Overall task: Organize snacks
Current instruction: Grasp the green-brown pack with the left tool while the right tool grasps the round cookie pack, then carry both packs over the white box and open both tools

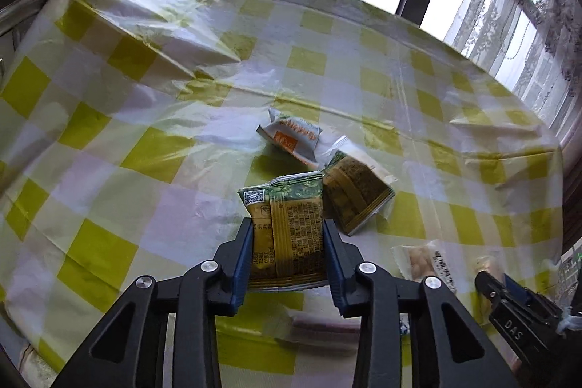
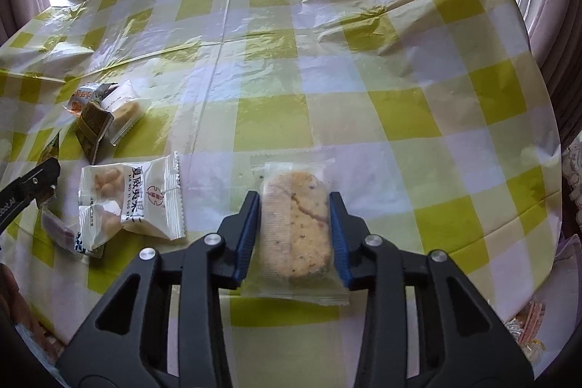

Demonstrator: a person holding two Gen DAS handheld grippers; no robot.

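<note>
The left claw [image 1: 287,235] grips a green-and-gold snack packet [image 1: 287,228], its lower end hidden between the blue pads. The right claw [image 2: 295,224] clamps a clear-wrapped biscuit bar [image 2: 296,224] (speckled, slightly blurred). Small packets [image 2: 102,115] cluster near the tabletop's [image 2: 363,68] left edge beside a white nut packet [image 2: 131,199]; the checked far side lies open.

Green-and-gold snack packet [image 1: 287,235] sits pinched between the left jaws, back label facing up. A clear-wrapped crumbly cookie bar [image 2: 296,228] is clamped lengthwise between the right jaws, with a white nut packet [image 2: 129,202] lying off to their left.
</note>
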